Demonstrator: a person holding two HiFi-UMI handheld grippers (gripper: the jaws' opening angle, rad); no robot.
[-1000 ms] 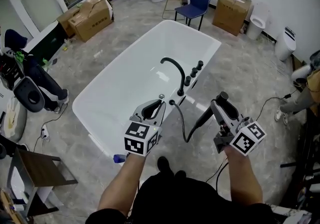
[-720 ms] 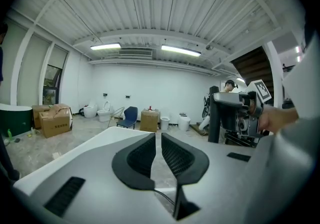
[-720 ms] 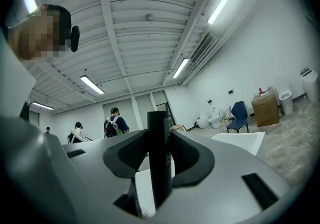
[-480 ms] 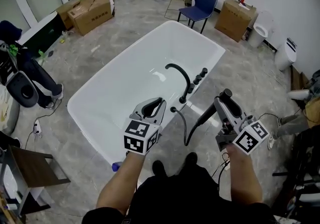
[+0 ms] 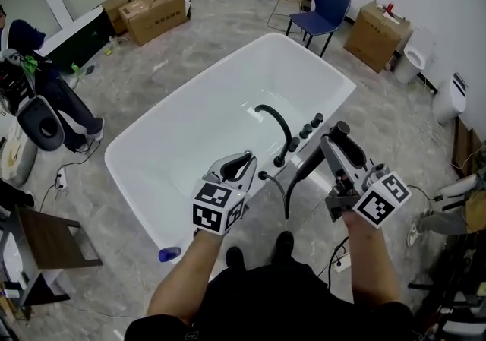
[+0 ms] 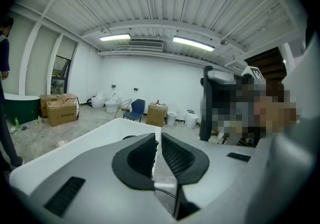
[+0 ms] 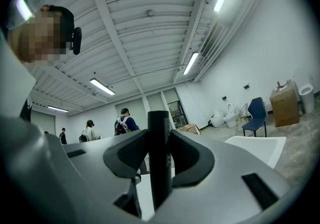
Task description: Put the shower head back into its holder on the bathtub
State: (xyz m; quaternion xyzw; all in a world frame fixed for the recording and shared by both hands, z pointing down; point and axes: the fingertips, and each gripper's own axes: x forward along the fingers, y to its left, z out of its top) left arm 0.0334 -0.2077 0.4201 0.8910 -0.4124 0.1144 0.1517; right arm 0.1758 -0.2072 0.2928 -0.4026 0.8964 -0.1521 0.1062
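- The right gripper [image 5: 334, 146] has its tongs pinching the black stick-shaped shower head [image 5: 307, 167] around its shaft. Its own view shows the shaft standing upright between the pads with its top end poking above them. Gripping mid-shaft probably leaves the lower end free to go into a socket.
- The shower head hangs over the near rim of the white bathtub [image 5: 182, 149], at about 4 o'clock from the curved black faucet spout [image 5: 275, 121] and just below the row of control knobs [image 5: 311, 125]. It is not yet seated.
- Its hose [image 5: 286, 203] loops down outside the tub and comes back up to a small dark fitting [image 5: 263, 175] on the rim, at about 7 o'clock from the spout. That fitting looks like the holder.
- The left gripper [image 5: 241, 161] has its tongs pressed nearly together on nothing, with only a thin slit between the pads. It hovers just beside the fitting, at roughly 10 o'clock from it, perhaps ready to steady the hose or guide the end in.
- The slack hose could snag or pull the head off line.
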